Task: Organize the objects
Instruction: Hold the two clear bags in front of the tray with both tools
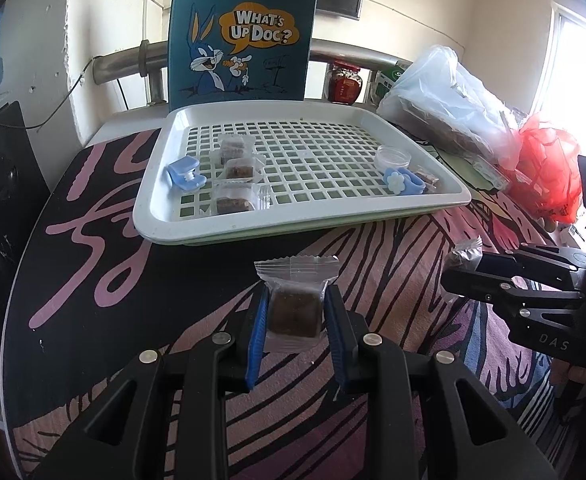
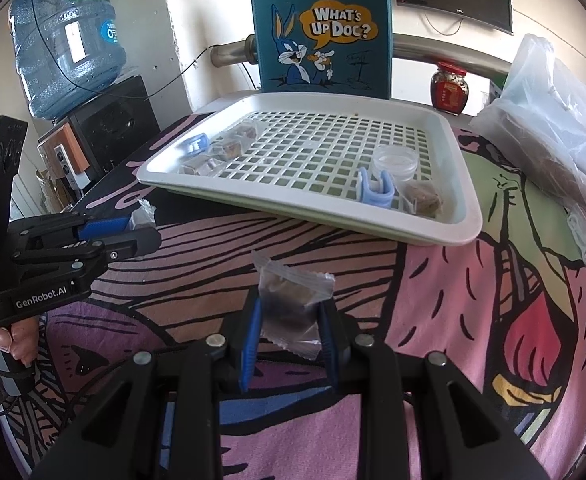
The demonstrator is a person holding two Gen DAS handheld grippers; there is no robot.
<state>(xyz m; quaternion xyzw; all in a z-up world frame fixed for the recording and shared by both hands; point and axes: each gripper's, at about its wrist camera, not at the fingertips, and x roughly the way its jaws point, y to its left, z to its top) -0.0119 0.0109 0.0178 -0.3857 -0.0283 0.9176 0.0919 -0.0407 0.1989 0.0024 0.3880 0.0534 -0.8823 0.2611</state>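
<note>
Both grippers clamped on wrapped snacks, short of the tray

Left wrist view: left gripper (image 1: 296,304) jaws nearly closed, pinching a wrapped brown snack (image 1: 295,306) above the patterned cloth (image 1: 393,280); white tray (image 1: 253,222) beyond holds three more packets, two blue clips and a clear dish. Right wrist view: right gripper (image 2: 289,316) jaws narrow, gripping a darker snack packet (image 2: 289,300) over the cloth, tray (image 2: 433,232) ahead, blue bag (image 2: 321,28) standing behind it
</note>
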